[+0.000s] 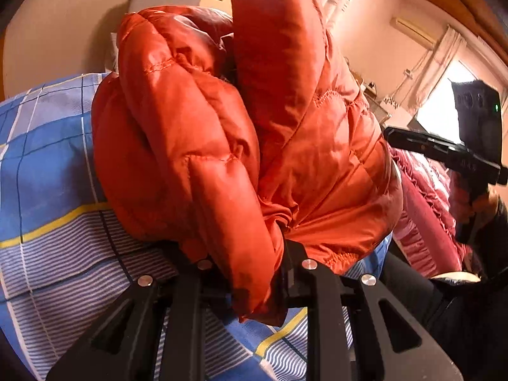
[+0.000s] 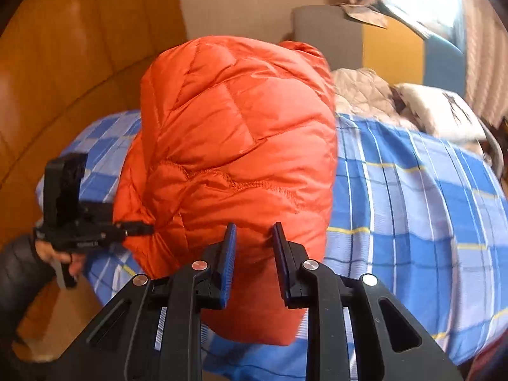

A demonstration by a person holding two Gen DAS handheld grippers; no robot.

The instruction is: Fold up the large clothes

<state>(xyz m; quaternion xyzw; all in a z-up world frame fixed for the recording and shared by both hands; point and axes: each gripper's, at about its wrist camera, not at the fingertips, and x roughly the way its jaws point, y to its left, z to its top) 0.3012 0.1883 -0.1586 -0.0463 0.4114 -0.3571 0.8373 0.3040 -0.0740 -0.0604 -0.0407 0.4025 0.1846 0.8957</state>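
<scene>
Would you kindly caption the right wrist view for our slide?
Right hand-held gripper, open, over an orange down jacket on the blue plaid bed sheet.

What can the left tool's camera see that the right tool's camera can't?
Only the left view shows pink ruffled bedding and the left tool clamped on the orange puffy jacket. Only the right view shows a beige quilted garment and the right tool open. Both show the jacket and the blue plaid sheet.

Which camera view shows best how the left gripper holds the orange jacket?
The left wrist view: the left gripper is shut on a fold of the orange jacket between its fingers. The right wrist view shows this gripper only from the side, small, its tip touching the jacket's edge.
</scene>
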